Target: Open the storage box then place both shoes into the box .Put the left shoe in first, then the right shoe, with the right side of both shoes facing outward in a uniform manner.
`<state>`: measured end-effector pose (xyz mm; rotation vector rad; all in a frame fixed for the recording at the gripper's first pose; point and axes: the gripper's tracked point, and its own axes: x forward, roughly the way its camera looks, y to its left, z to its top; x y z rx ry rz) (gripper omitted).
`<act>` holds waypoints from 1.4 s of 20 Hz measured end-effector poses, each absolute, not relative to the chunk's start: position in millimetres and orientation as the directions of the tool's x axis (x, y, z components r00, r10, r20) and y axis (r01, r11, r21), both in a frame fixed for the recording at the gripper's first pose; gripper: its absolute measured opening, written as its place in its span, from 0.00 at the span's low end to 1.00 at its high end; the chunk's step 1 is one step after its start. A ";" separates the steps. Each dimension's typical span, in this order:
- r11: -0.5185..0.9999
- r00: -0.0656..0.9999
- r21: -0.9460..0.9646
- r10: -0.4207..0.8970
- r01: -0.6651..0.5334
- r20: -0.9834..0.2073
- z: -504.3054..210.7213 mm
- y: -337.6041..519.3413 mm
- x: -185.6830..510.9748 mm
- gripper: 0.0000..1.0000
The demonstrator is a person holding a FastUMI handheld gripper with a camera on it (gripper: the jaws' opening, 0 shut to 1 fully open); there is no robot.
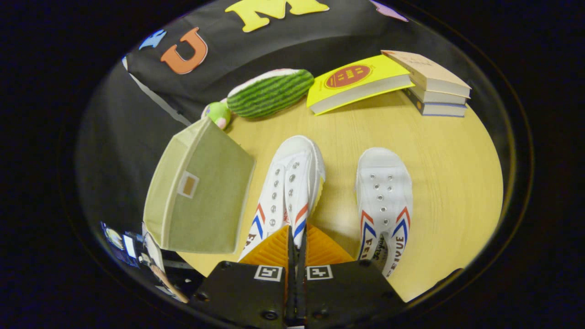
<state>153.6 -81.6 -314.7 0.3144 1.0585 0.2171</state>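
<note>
My gripper [296,244] is shut, its fingers pressed together on the heel end of the left-hand white canvas shoe [292,183]. That shoe has red and blue stripes, its upper is squeezed narrow, and it tilts so its yellowish sole edge shows on its right side. The second white shoe [384,201] lies flat on the wooden table [448,183] to the right of the fingers, toe pointing away. An olive-green fabric storage box [201,196] with a small label stands left of the held shoe; its broad face is towards me and I cannot tell whether it is open.
Beyond the shoes lie a watermelon-shaped plush [269,91], a small green toy [218,113], a yellow book [356,82] and a stack of books [434,84]. The table's edge runs close behind the box on the left.
</note>
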 end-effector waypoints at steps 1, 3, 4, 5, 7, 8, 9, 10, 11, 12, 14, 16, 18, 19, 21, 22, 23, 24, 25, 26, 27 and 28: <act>0.933 0.490 0.359 0.320 -0.015 -0.811 -303.0 -79.6 153.1 0.06; 0.933 0.500 0.359 0.311 0.001 -0.808 -282.6 -74.1 151.0 0.06; 0.932 0.503 0.362 0.310 0.005 -0.807 -272.9 -70.3 148.8 0.06; 0.929 0.510 0.369 0.317 0.001 -0.800 -260.6 -64.1 147.2 0.06; 0.918 0.529 0.396 0.348 -0.023 -0.774 -236.5 -48.9 145.6 0.06; 0.911 0.539 0.412 0.360 -0.026 -0.761 -224.4 -41.2 145.4 0.06; 0.903 0.550 0.429 0.370 -0.024 -0.749 -213.3 -33.2 144.0 0.06; 0.894 0.563 0.447 0.380 -0.020 -0.734 -201.5 -25.6 145.4 0.06; 0.883 0.578 0.469 0.391 -0.015 -0.717 -189.7 -17.0 147.9 0.06; 0.872 0.594 0.489 0.400 -0.012 -0.698 -178.2 -8.4 151.8 0.06; 0.850 0.625 0.526 0.419 -0.015 -0.659 -160.7 10.3 160.0 0.06; 0.837 0.643 0.547 0.438 -0.035 -0.629 -148.1 33.0 165.0 0.09; 0.833 0.648 0.550 0.452 -0.060 -0.613 -148.0 55.5 169.4 0.11; 0.831 0.646 0.551 0.463 -0.078 -0.607 -148.8 69.3 169.1 0.11; 0.835 0.633 0.537 0.482 -0.122 -0.606 -154.4 92.9 170.9 0.11; 0.838 0.623 0.528 0.489 -0.140 -0.611 -159.2 104.2 171.9 0.11; 0.839 0.615 0.524 0.493 -0.149 -0.615 -164.1 115.9 171.3 0.11; 0.836 0.609 0.527 0.500 -0.153 -0.616 -167.0 127.4 172.2 0.11; 0.816 0.614 0.553 0.526 -0.170 -0.589 -164.2 143.1 174.2 0.11; 0.762 0.624 0.611 0.588 -0.215 -0.514 -150.9 161.8 177.1 0.11; 0.723 0.635 0.644 0.625 -0.251 -0.454 -140.6 178.9 179.3 0.07; 0.750 0.652 0.612 0.599 -0.252 -0.465 -147.4 184.3 184.9 0.06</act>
